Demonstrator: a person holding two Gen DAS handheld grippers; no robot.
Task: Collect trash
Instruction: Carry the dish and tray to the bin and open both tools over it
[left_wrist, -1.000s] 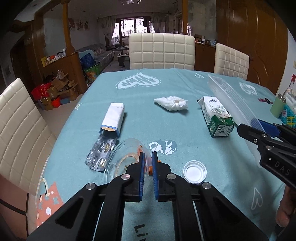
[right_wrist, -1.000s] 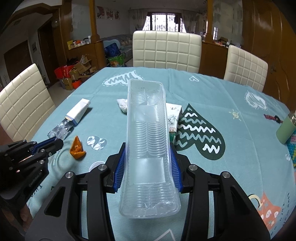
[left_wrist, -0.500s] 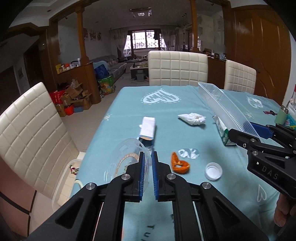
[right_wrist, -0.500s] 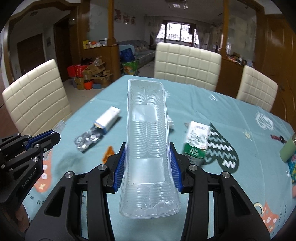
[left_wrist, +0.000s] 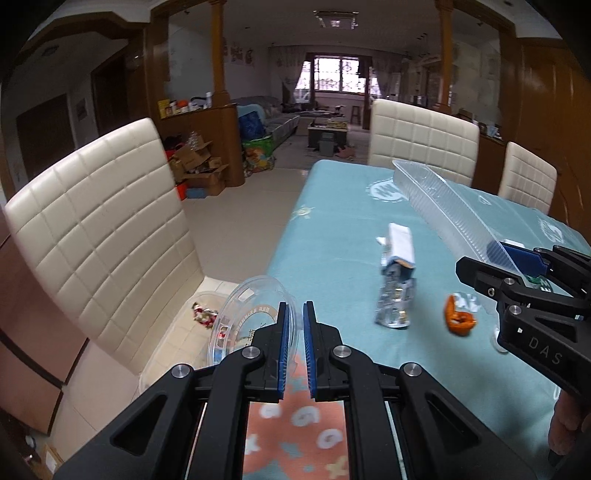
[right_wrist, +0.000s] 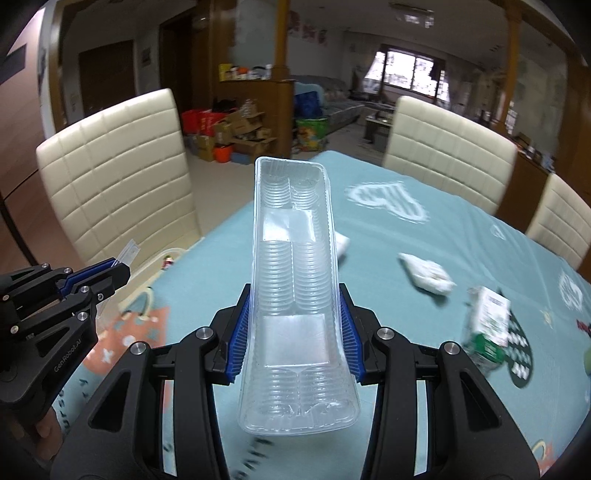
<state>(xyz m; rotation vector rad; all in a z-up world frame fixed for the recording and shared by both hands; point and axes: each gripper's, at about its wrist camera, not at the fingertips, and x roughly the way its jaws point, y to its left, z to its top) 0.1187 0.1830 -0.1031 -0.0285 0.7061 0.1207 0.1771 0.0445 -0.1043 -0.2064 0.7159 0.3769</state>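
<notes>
My left gripper (left_wrist: 294, 321) is shut on the rim of a clear round plastic lid (left_wrist: 251, 317), held over the table's left edge. Below it on the floor, beside a chair, stands a clear bin (left_wrist: 173, 332) with a red wrapper inside. My right gripper (right_wrist: 294, 332) is shut across a long clear ribbed plastic tray (right_wrist: 291, 258) that sticks out forward above the table. In the left wrist view the right gripper (left_wrist: 517, 266) and tray (left_wrist: 443, 199) show at the right. In the right wrist view the left gripper (right_wrist: 110, 269) appears at the left.
On the teal tablecloth (left_wrist: 332, 236) lie a blue-white box (left_wrist: 399, 247), a blister pack (left_wrist: 393, 306), an orange peel (left_wrist: 458, 317), a crumpled tissue (right_wrist: 428, 275) and a green-white carton (right_wrist: 487, 325). Cream chairs (left_wrist: 96, 229) stand around the table.
Both grippers have swung left toward the table's left edge, carrying the lid and the tray. The chair and floor bin have come into view. Neither grip has changed.
</notes>
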